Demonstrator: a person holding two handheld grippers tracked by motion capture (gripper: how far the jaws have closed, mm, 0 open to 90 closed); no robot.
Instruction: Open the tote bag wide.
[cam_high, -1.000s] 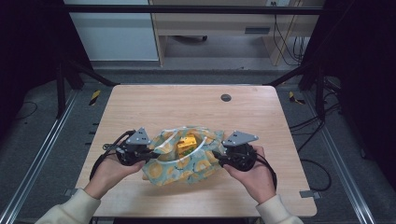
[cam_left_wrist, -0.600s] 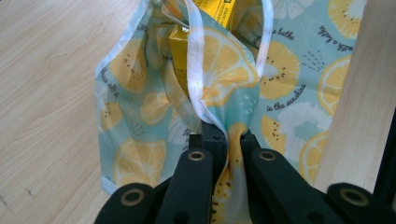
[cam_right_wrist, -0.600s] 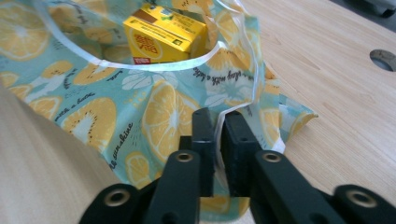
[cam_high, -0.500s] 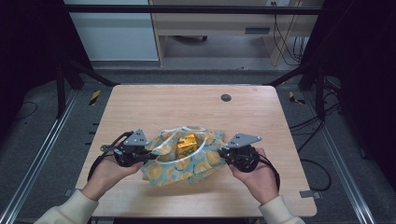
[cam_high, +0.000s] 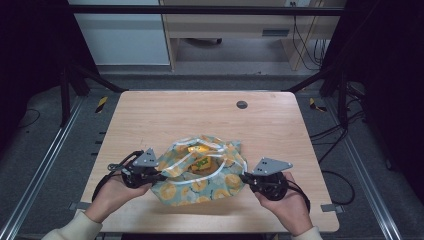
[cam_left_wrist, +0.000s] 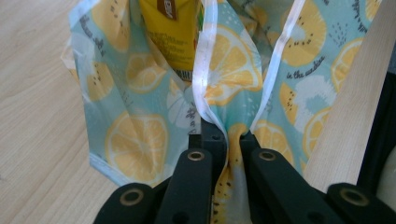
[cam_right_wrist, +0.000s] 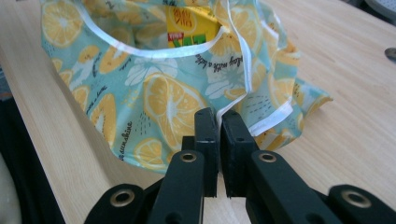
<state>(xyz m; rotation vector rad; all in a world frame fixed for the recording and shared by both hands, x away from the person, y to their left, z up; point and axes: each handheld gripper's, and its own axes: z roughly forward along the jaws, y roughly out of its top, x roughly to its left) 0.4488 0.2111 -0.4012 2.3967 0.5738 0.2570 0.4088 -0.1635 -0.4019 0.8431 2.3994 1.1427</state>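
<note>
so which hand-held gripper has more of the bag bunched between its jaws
The left hand-held gripper: a thick fold of the lemon-print bag fills the gap between its jaws. The right hand-held gripper pinches only the thin white-trimmed edge.

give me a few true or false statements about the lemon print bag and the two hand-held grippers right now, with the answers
1. The left hand-held gripper is clamped on the lemon print bag. True.
2. The bag lies at the far edge of the table, beside the dark round fitting. False: it lies near the person's edge, and the fitting sits apart, farther back.
3. A yellow packet shows inside the bag's opening. True.
4. The right hand-held gripper hangs wide open, clear of the bag. False: its jaws are shut on the bag's white-trimmed edge.
5. The bag has been lifted off the table. False: in the right gripper view it rests on the wood.
</note>
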